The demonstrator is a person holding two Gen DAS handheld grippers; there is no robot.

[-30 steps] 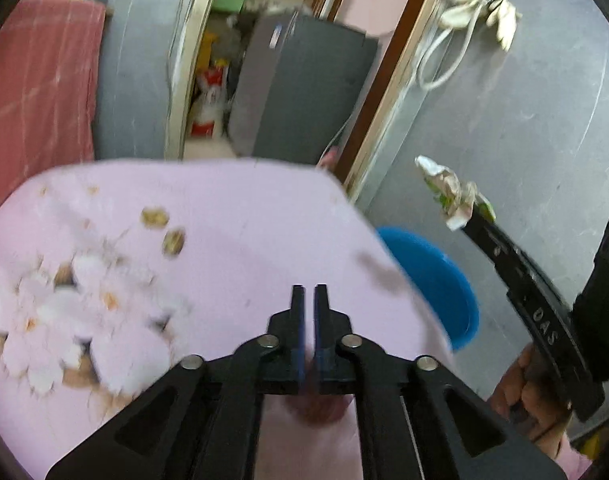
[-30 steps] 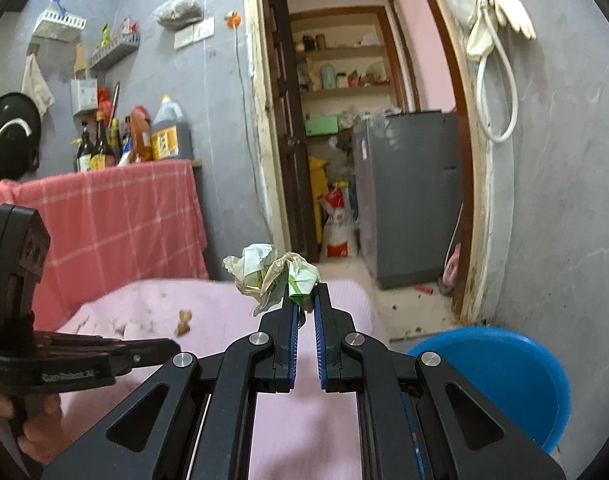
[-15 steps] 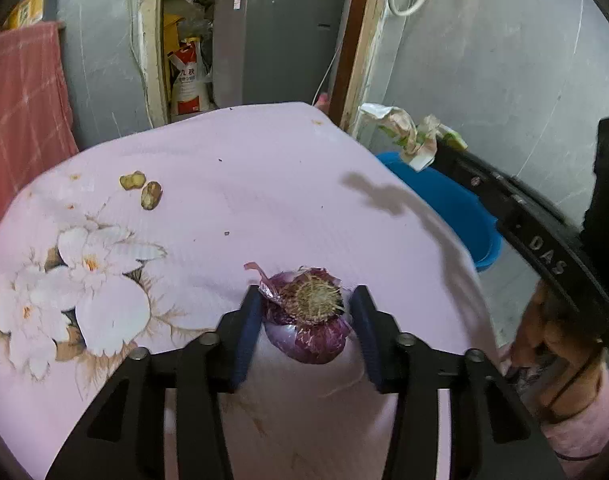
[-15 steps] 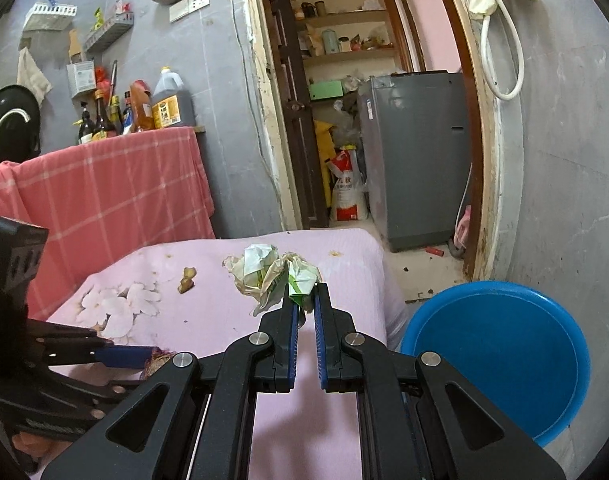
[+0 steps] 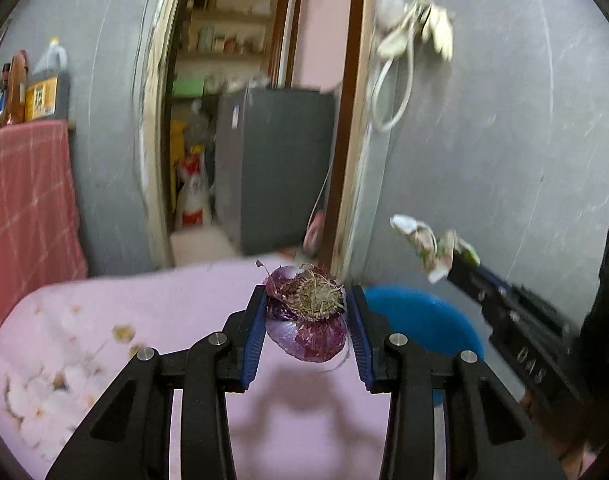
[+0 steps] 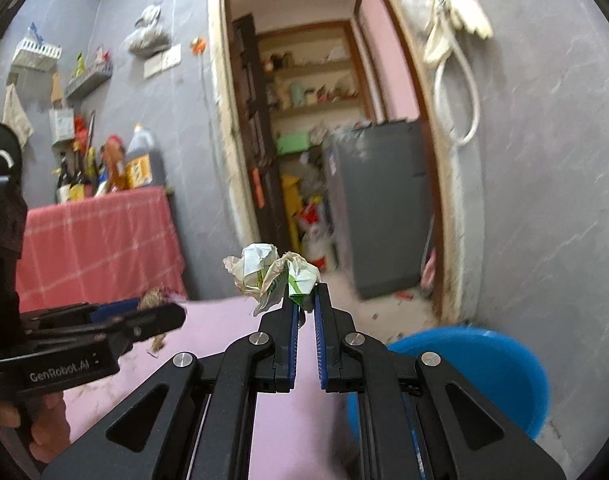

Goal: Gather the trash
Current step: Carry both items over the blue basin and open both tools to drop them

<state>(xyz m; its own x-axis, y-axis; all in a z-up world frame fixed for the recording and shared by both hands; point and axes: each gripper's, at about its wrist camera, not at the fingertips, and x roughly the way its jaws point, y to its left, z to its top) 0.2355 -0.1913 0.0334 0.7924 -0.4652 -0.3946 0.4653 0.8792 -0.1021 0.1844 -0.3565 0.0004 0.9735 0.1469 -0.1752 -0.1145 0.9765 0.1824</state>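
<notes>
My left gripper (image 5: 306, 312) points slightly downward over the pink floral tablecloth (image 5: 144, 320). Its blue pads sit against both sides of a purple onion scrap (image 5: 308, 320), root end facing the camera, and the scrap hangs clear of the cloth with its shadow below. The jaws stand moderately apart, set by the width of the scrap.

My right gripper (image 6: 304, 300) aims nearly level, toward the doorway (image 6: 316, 160). Its fingers are almost together, pinching a crumpled white and green wrapper (image 6: 272, 274) at the tips; most of the wrapper bulges up and to the left of the jaws.

In the right wrist view, the left gripper shows at the left edge, with a hand (image 6: 32, 424) gripping its handle from below. In the left wrist view, the right gripper enters from the right, raised, wrapper at its tip.

The blue tub (image 6: 476, 372) stands on the floor beside the table, below and right of the right gripper. Small brown scraps (image 5: 123, 332) lie on the cloth at left.
</notes>
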